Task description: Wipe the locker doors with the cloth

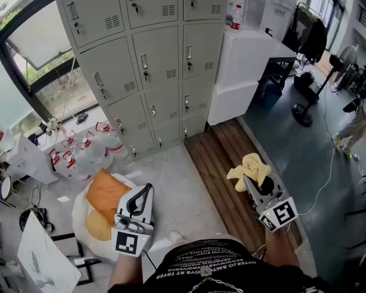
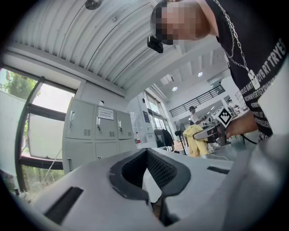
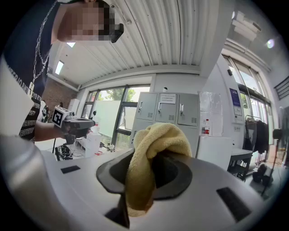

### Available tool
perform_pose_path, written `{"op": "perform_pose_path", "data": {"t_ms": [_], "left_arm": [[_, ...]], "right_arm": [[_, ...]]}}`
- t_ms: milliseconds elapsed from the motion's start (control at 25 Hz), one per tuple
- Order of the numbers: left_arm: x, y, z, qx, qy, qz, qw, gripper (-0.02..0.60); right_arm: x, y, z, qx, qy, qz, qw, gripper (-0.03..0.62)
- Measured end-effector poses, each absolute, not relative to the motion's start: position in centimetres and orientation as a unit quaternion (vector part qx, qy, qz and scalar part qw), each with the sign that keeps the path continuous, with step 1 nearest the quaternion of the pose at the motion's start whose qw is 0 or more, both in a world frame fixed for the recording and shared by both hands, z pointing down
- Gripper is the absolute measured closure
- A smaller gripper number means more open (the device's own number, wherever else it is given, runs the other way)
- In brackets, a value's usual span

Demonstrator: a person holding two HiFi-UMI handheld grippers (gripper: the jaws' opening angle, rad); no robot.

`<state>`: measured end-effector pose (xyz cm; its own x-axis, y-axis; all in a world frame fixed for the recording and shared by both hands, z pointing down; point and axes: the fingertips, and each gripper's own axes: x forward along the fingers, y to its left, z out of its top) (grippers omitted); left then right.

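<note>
The grey lockers (image 1: 154, 74) stand ahead across the top of the head view, all doors closed. My right gripper (image 1: 255, 184) hovers over the wooden floor strip, shut on a bunched yellow cloth (image 1: 249, 167). In the right gripper view the cloth (image 3: 156, 158) fills the jaws, with the lockers (image 3: 167, 113) beyond. My left gripper (image 1: 146, 193) is held low at the left, shut, with nothing in it. In the left gripper view the lockers (image 2: 97, 131) stand far off, and the right gripper (image 2: 212, 131) shows with the cloth (image 2: 194, 140).
A white cabinet (image 1: 246, 68) stands right of the lockers, with a red bottle (image 1: 236, 17) on top. Water bottles (image 1: 86, 150) crowd the floor at the lockers' left. An orange cushion (image 1: 106, 194) lies on a white beanbag below them. A floor fan (image 1: 311, 106) stands at right.
</note>
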<state>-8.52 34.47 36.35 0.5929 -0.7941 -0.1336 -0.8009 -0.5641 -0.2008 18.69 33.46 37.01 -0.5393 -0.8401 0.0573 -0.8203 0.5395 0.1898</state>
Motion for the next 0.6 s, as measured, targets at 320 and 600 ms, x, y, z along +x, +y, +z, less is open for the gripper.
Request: {"op": "perform_pose_path", "data": {"t_ms": [320,600], "left_arm": [[-4.9,37.2,35.6,-0.842,0.533,0.006,0.084,0.577],[0.1,40.8,35.4,-0.819,0.566,-0.001,0.09,0.577]], "right_arm": [[22.0,35.3,35.8,0.434,-0.896,-0.086,0.049,0.502],[24.6,37.0,36.7,0.39,-0.916,-0.083,0.044,0.5]]}}
